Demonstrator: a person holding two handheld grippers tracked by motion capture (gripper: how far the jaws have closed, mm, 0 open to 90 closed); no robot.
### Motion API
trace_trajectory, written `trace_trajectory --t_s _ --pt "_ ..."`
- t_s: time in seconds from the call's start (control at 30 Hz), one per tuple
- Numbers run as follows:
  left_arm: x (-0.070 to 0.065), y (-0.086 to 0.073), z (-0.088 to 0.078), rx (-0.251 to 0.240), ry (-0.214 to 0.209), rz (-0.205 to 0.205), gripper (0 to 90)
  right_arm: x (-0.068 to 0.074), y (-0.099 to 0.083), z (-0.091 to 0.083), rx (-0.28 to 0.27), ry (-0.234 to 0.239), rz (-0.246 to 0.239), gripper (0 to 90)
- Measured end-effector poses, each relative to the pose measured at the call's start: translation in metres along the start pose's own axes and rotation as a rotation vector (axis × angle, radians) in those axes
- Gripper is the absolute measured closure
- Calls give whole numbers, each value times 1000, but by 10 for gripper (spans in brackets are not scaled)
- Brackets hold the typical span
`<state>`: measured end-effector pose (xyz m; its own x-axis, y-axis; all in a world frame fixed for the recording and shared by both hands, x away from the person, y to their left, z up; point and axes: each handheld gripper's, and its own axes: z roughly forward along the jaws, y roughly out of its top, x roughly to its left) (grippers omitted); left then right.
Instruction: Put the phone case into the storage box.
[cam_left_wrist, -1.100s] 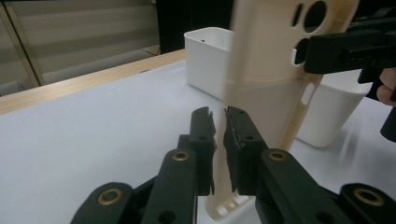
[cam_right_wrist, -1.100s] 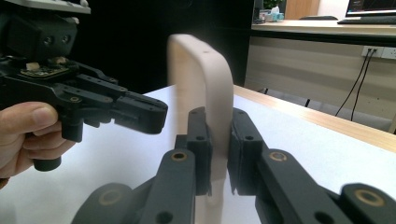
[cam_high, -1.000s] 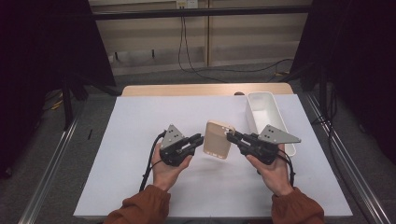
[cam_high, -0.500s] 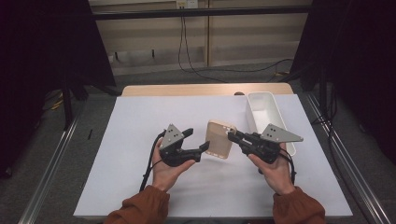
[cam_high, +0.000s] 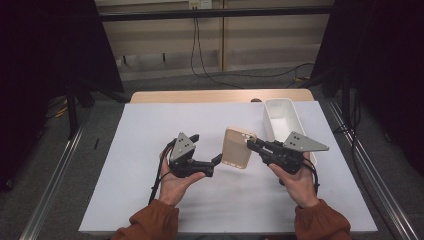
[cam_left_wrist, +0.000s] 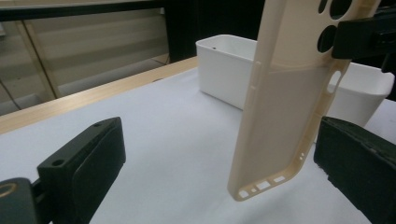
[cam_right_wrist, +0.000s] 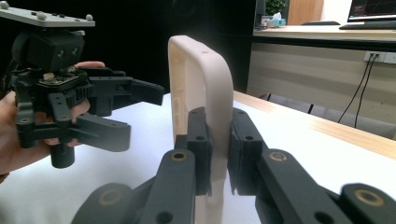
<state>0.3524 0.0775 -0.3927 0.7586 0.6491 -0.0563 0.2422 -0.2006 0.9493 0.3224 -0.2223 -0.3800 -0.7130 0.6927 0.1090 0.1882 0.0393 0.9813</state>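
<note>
I am holding my right gripper (cam_high: 255, 146) level above the white table (cam_high: 150, 200), its fingers (cam_right_wrist: 198, 140) clamping the beige phone case (cam_high: 237, 147) on edge in the air, just left of the white bin (cam_high: 280, 107). My left gripper (cam_high: 216, 161) is pointing at the case, its fingers (cam_left_wrist: 88, 163) having just been opening wide, the case between them untouched. The left gripper view is showing the case's camera cutouts and port slots; the right gripper view is showing its rounded corner.

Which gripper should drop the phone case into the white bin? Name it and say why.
Right. The right gripper is clamped on the beige phone case, and the white bin stands just beyond it. The left gripper has just opened its jaws, which stand clear of the case, and it sits farther from the bin.
</note>
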Motion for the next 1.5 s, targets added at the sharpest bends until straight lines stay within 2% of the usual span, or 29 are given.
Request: trace_trajectory --t_s 0.1,0.17,0.3,0.43,0.47,0.67,0.73,0.83,0.93,1.03,1.07,1.1,1.17,1.27,1.33,1.43,1.47,1.5 --pt "2 -2 -5 -10 7 20 23 -2 1 -2 -4 -4 -3 806" --pt "4 -3 -8 -8 24 19 23 -3 1 -3 -5 -11 3 807" --pt "11 -9 -15 -14 58 7 27 -5 2 -6 -10 -17 -1 807" --pt "20 -14 -24 -22 82 -33 27 -6 3 -8 -15 -24 1 807" --pt "23 -14 -27 -23 88 -27 27 -7 4 -9 -19 -23 -1 807" --pt "33 -20 -42 -57 123 -48 27 -10 6 -13 -21 -36 -2 807" --pt "37 -23 -48 -71 119 -54 25 -11 8 -15 -22 -41 -1 807" --pt "42 -28 -56 -61 141 -46 23 -15 9 -16 -25 -51 4 807" --pt "45 -31 -61 -66 157 -74 23 -17 9 -16 -26 -53 5 807" --pt "48 -34 -68 -61 166 -58 23 -19 10 -16 -27 -52 1 806" --pt "48 -35 -70 -67 170 -68 23 -19 11 -16 -26 -52 -1 806" --pt "50 -35 -74 -63 170 -54 23 -20 12 -16 -27 -52 -2 806" --pt "51 -38 -79 -66 190 -47 23 -21 15 -17 -28 -54 -10 806" --pt "52 -40 -88 -70 183 -56 22 -23 17 -16 -29 -51 -16 806" --pt "53 -42 -94 -70 183 -32 22 -24 19 -16 -30 -51 -16 806" --pt "55 -47 -100 -74 179 -56 21 -26 19 -15 -29 -53 -15 806" --pt "57 -48 -101 -71 180 -49 21 -26 20 -15 -30 -53 -13 806" --pt "57 -50 -102 -75 182 -68 21 -27 20 -14 -31 -54 -15 806"
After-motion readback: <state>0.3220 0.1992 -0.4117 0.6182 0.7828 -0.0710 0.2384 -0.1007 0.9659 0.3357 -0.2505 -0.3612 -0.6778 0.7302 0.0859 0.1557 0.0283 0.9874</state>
